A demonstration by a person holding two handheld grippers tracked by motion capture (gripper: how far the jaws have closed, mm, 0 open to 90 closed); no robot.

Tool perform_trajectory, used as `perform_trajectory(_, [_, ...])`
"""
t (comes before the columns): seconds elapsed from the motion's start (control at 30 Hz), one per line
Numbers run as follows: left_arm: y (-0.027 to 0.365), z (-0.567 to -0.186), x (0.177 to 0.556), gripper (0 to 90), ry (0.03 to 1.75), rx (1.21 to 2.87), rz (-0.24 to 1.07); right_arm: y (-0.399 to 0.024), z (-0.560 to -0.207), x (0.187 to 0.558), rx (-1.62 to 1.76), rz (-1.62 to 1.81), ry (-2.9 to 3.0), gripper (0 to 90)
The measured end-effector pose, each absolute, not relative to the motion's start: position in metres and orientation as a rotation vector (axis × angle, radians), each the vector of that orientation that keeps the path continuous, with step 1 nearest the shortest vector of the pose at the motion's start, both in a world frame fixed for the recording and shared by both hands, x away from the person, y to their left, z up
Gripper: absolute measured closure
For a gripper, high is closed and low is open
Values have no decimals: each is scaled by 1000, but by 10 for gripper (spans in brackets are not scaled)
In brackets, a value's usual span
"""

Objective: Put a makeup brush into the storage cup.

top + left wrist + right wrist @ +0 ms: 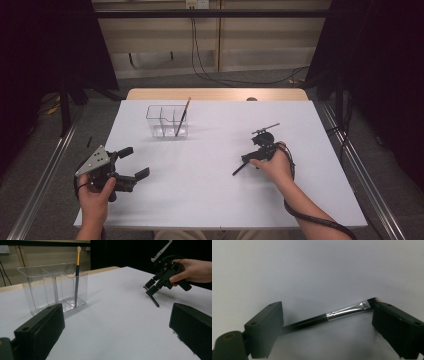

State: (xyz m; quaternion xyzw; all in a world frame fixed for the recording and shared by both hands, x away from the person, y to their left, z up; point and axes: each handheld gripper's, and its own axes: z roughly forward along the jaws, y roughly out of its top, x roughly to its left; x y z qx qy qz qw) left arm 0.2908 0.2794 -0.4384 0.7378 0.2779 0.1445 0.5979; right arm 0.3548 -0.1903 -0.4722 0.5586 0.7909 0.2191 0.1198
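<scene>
Black makeup brush (329,316) lies flat on the white table (210,190), spanning the wide-open jaws of the right gripper (255,159); not pinched yet. Judged light, thin, stiff, likely to roll; the black handle looks the best hold, not the slick silver ferrule. Left gripper (131,162) idle, jaws wide, empty. Clear organiser (165,122) farther back holds a gold-ferruled brush (182,116). Dark curtains surround.

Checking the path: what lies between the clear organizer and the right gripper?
Bare white table; high view shows nothing between the clear organizer and the right gripper.
</scene>
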Motion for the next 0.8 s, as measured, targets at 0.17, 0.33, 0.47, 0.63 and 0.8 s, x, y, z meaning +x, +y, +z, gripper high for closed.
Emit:
perform_trajectory(0.17, [279, -437, 291, 1, 645, 1707, 337, -189, -471, 354, 1604, 607, 2319, 169])
perform_trajectory(0.33, [279, -437, 291, 1, 642, 1710, 338, -195, -468, 353, 1571, 611, 2339, 298])
perform_trajectory(0.47, [279, -437, 291, 1, 646, 1709, 340, -198, -465, 352, 1552, 603, 2369, 425])
perform_trajectory(0.63, [279, -438, 291, 1, 646, 1709, 337, -200, -464, 352, 1561, 596, 2378, 498])
perform_trajectory(0.8, [279, -438, 292, 1, 650, 1709, 335, -200, -461, 353, 1579, 566, 2406, 594])
